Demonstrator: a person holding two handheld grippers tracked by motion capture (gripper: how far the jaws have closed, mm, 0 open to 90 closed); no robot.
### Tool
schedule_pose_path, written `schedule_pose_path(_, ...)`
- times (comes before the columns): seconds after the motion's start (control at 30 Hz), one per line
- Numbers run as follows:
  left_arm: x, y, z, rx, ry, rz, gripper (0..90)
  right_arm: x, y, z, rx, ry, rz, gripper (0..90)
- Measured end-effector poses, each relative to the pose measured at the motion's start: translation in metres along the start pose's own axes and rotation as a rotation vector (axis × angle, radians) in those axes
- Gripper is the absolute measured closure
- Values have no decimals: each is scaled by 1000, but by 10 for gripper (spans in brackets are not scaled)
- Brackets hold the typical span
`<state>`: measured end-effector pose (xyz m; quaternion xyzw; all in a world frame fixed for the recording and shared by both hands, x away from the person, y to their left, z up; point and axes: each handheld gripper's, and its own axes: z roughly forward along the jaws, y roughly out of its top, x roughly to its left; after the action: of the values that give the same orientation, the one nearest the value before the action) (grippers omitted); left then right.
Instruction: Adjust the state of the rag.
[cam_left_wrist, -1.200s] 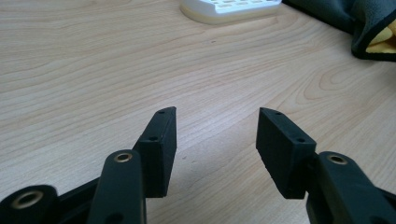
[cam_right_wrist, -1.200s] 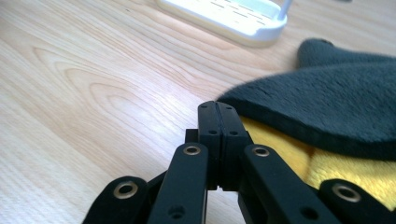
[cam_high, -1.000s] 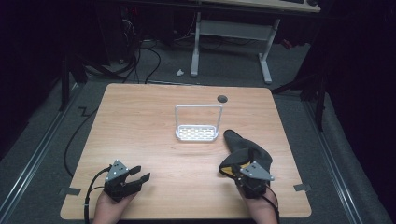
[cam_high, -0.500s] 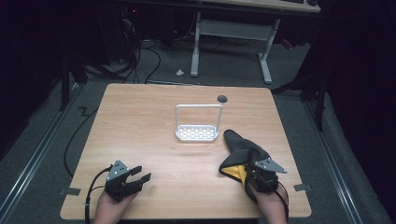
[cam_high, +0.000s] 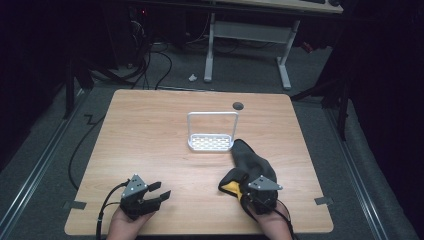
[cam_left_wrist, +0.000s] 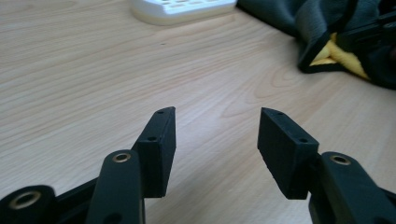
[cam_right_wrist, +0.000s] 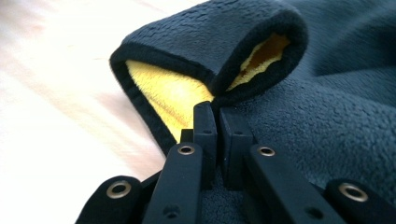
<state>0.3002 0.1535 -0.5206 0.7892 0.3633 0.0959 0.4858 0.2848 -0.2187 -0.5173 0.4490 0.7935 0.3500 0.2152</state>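
Fleece cloth (cam_right_wrist: 299, 116), soft and limp, dark with yellow lining, pinched at hem by just-closed right gripper (cam_right_wrist: 217, 112); left gripper (cam_left_wrist: 217, 123) released above bench (cam_high: 150, 135).

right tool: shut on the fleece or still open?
Shut on it. The right tool has just closed its jaws, pinching the dark fleece cloth at its black-trimmed edge, beside the yellow lining.

The glove (cam_high: 252, 162) lies just right of the rack (cam_high: 212, 143), nearer the person.

Dark fleece glove (cam_high: 252, 162), yellow-lined, crumpled on table.
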Motion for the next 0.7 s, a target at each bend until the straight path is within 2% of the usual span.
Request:
schedule_pose_path(0.13,-15,1,10,18,-44,26,452,23,4,4,-2,59,-63,872)
schedule_pose_path(0.27,-31,4,20,16,-99,38,432,51,8,7,-9,144,-126,871)
schedule_pose_path(0.37,-38,8,27,2,-144,17,405,67,9,8,-12,186,-168,871)
schedule_pose_path(0.4,-39,9,30,4,-159,8,397,77,10,9,-15,207,-201,870)
schedule_pose_path(0.47,-42,9,37,21,-182,8,395,81,10,9,-15,211,-207,868)
schedule_pose_path(0.5,-43,10,41,37,-180,9,403,83,11,9,-13,217,-212,867)
schedule_pose_path(0.53,-44,10,44,53,-185,-3,503,85,11,9,-19,217,-227,841)
schedule_pose_path(0.57,-44,10,47,71,-189,-14,503,85,11,9,-19,217,-227,841)
schedule_pose_path(0.6,-44,9,48,90,-171,-12,620,84,12,7,-28,217,-222,802)
schedule_pose_path(0.63,-43,8,48,103,-159,-5,682,81,14,5,-35,216,-207,784)
schedule_pose_path(0.7,-40,8,44,94,-145,-14,770,72,17,-4,-75,201,-178,736)
